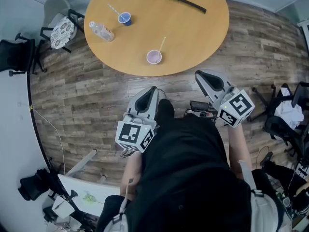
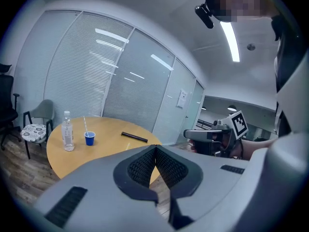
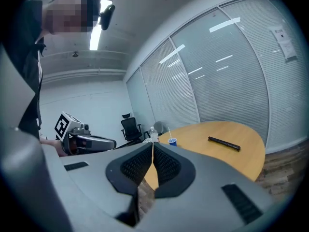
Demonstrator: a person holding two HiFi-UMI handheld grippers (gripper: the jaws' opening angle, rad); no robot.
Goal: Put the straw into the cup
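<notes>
Wood-plank floor (image 1: 87,95) everywhere, with a round wooden bench (image 1: 193,37) at the far side of the head view. On the bench: lilac cup (image 1: 154,57) near the closest edge, yellowish straw (image 1: 162,43) already leaning out of it. Blue cup (image 1: 124,19) further back, white straw (image 1: 114,9) sticking out of that one too. Clear water bottle (image 1: 102,31) standing upright just beside the blue cup, and a long black bar (image 1: 186,3) well apart on the far side. Chair with a patterned cushion (image 1: 62,31) parked at the bench's left.

Both grippers held low over the floor, well short of the bench, touching nothing. Left gripper (image 1: 148,94): fingers (image 2: 140,168) pressed together tip to tip, nothing between them. Right gripper (image 1: 205,79): same deal, fingers (image 3: 166,166) closed up against each other and empty. Person's black top (image 1: 193,178) filling the lower part of the head view.
</notes>
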